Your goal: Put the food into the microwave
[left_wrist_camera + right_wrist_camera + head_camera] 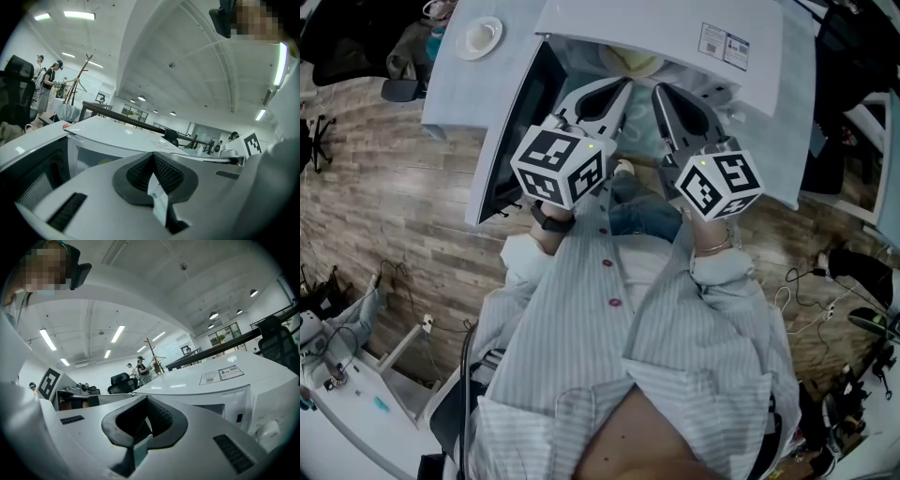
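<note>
Two empty, tight-closed tools: left hand-held gripper [621, 87] beside right hand-held gripper [662, 93], nearly level, facing open microwave [656, 28].

Bright, even light pours down from ceiling strip lights [79, 15], leaving soft glare on the microwave [187, 385] top. Both gripper views bend hard toward dark, vignetted corners, and the near foreground looks soft.
</note>
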Available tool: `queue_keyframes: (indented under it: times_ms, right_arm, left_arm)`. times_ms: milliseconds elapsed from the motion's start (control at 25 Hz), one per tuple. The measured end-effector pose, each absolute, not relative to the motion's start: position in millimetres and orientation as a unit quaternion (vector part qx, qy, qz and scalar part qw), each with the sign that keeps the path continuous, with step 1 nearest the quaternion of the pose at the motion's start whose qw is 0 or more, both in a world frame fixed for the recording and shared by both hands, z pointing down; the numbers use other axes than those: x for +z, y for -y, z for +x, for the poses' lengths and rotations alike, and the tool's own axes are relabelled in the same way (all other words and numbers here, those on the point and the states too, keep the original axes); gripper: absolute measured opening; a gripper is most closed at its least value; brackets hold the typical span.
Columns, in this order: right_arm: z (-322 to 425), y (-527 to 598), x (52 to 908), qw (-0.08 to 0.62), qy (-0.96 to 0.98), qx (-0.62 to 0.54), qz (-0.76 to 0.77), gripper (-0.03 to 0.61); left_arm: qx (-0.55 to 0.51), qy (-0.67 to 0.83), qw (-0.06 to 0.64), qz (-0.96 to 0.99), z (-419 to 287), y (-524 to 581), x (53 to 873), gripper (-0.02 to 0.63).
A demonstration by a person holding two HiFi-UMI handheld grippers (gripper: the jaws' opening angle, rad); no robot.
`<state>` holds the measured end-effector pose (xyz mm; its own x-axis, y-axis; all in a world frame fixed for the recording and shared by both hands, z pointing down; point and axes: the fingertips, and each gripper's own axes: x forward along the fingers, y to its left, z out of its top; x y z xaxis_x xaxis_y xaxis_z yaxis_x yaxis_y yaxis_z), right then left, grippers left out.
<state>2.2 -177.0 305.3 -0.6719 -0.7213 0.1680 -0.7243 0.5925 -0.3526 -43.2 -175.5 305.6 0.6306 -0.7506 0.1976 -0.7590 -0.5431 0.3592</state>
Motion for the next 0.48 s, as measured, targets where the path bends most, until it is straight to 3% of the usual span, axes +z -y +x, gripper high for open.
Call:
queue_keyframes:
  times_ms: [480]
  right_arm:
    - [4, 162, 311, 0.008, 0.886, 0.209, 0.414, 0.032]
  left_arm:
    - [0.03, 0.419, 0.197, 0.886, -46, 171, 305, 0.008]
